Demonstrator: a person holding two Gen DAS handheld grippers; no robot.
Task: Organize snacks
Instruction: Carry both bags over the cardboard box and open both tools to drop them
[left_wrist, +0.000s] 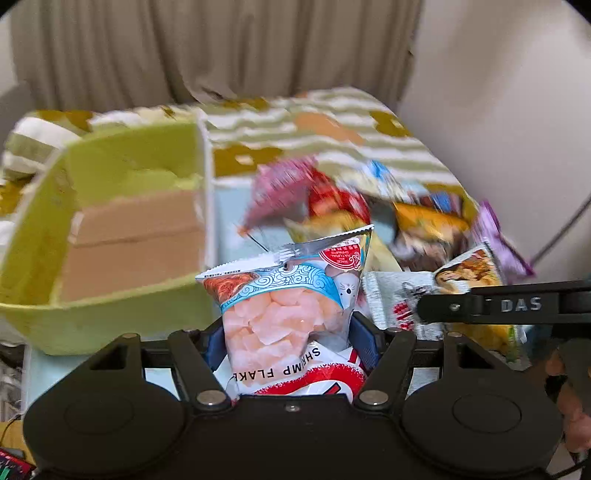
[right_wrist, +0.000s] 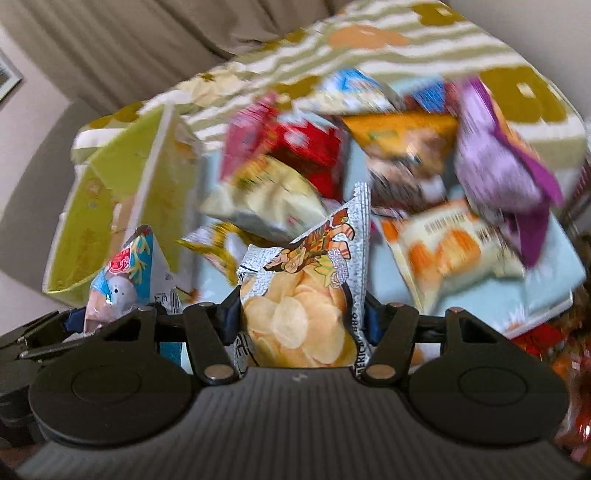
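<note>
My left hand-held gripper is clamped on a shrimp flake bag, blue pads pressing both sides; the bag stands upright between the fingers, serrated top edge pointing far. My right hand-held gripper is clamped on a potato chip bag, also upright, its cartoon-printed top corner tilted to the far right.

Left wrist view: the green box sits just left of the shrimp flake bag, its open top facing me, brown cardboard showing inside. My right hand-held gripper's arm enters at the right edge, above the chip bag's printed corner.

Right wrist view: the shrimp flake bag appears at the near left, close beside the green box.

Farther out, the snack pile lies on the pale blue surface, blurred: a red pack, a yellow bag, an orange bag, a purple bag, and an orange-and-white bag at the near right. Several overlap; exact contacts cannot be told.

Beyond the surface: a striped green-and-white bedcover, then a beige curtain.
</note>
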